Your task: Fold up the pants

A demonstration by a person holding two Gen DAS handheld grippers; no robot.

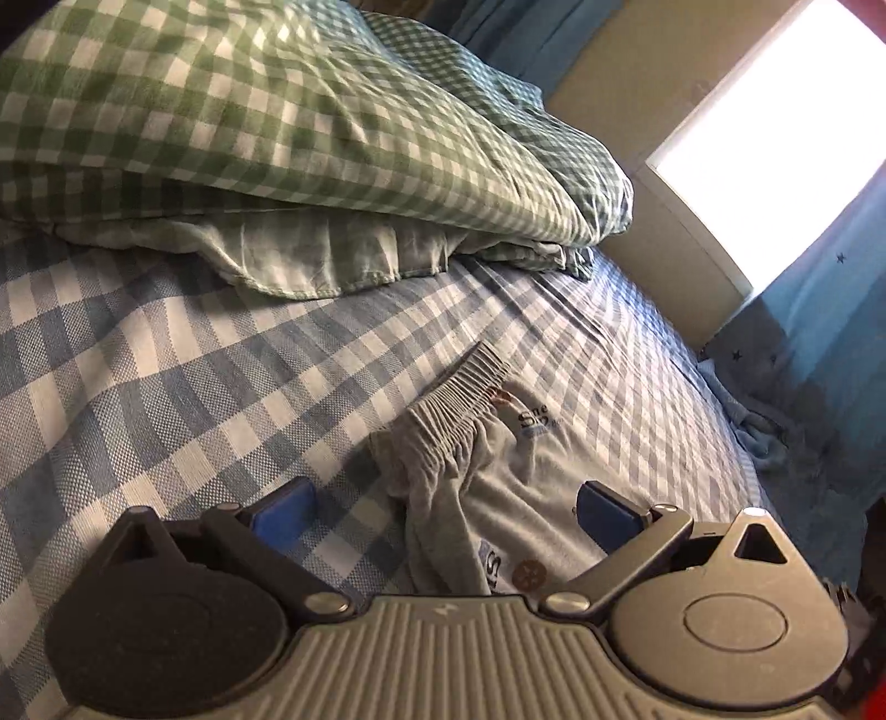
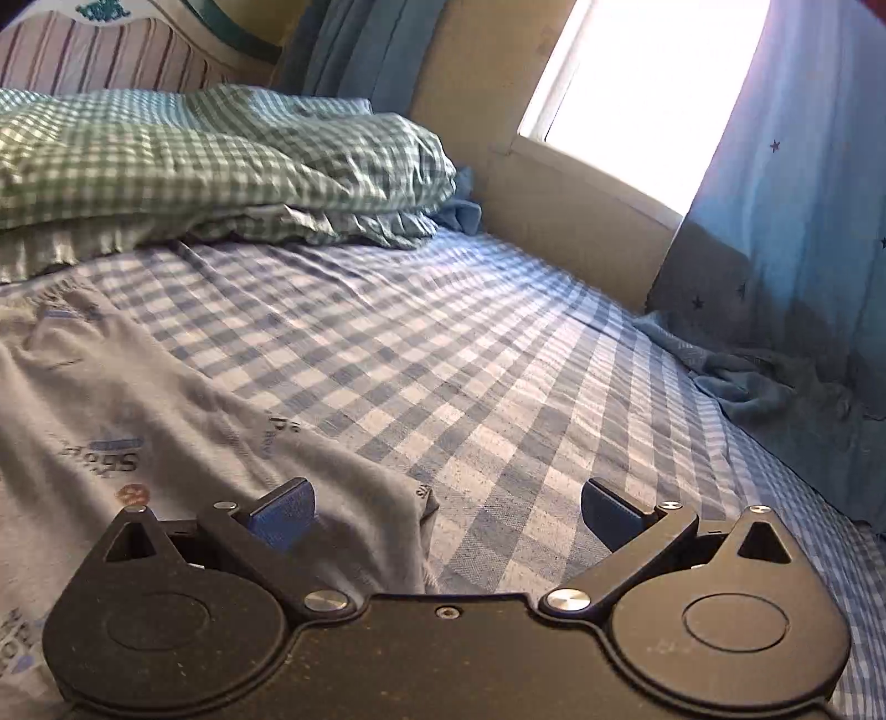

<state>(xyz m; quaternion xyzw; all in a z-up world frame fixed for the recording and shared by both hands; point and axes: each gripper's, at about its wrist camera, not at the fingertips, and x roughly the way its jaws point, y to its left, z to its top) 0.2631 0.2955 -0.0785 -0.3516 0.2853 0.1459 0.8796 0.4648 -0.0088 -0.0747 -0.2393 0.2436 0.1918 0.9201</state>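
Note:
Light grey printed pants (image 1: 498,487) lie on a blue-and-white checked bed sheet (image 1: 166,399). Their ribbed elastic waistband (image 1: 459,399) points away from me and a bunched fold runs down toward the camera. My left gripper (image 1: 443,512) hovers open over that fold, blue pads on either side of it. In the right wrist view the pants (image 2: 166,410) spread across the left, with one cloth corner (image 2: 421,498) near the middle. My right gripper (image 2: 446,509) is open above that corner; its left pad is over the cloth, its right pad over bare sheet.
A green-checked duvet and pillow (image 1: 288,144) are heaped at the far end of the bed. A bright window (image 2: 637,94) with a blue star-print curtain (image 2: 803,232) is at the right. Crumpled blue cloth (image 2: 764,382) lies along the bed's right edge. A striped headboard (image 2: 99,50) stands behind.

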